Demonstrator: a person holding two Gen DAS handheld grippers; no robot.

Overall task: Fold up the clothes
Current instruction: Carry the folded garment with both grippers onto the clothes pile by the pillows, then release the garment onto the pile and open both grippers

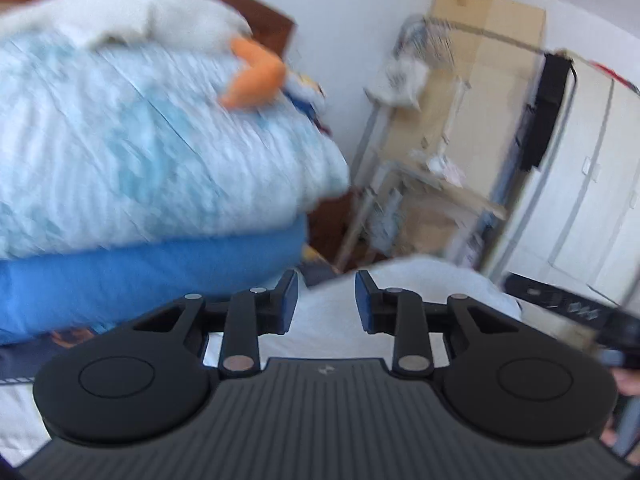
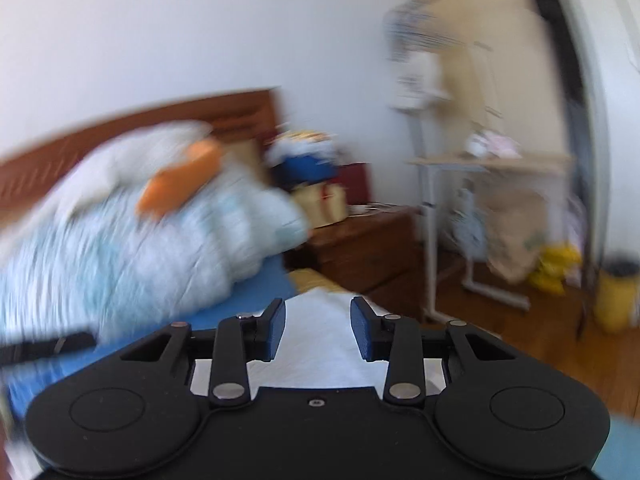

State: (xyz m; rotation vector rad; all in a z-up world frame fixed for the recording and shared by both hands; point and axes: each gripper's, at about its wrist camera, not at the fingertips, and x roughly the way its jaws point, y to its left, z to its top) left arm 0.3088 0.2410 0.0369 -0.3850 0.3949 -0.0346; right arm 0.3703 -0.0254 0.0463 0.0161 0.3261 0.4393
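White cloth [image 2: 320, 344], one piece, lies beneath two empty, parted grippers: left [image 1: 326, 304], right [image 2: 318, 330].

Heaped duvet [image 1: 152, 152] blocks the left; white cloth [image 2: 316, 344] ahead lies clear.

Ahead-left of the claw a pale blue duvet [image 1: 152, 152] carries an orange plush [image 1: 252, 76]; ahead-right, a wooden nightstand [image 2: 368, 248], yellow bin [image 2: 616, 300].

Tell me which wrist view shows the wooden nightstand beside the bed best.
The right wrist view: the nightstand shows its top and drawer front, with boxes stacked on it, though blurred. In the left wrist view the light blue duvet hides nearly all of it; only a dark brown sliver shows below the duvet's edge.
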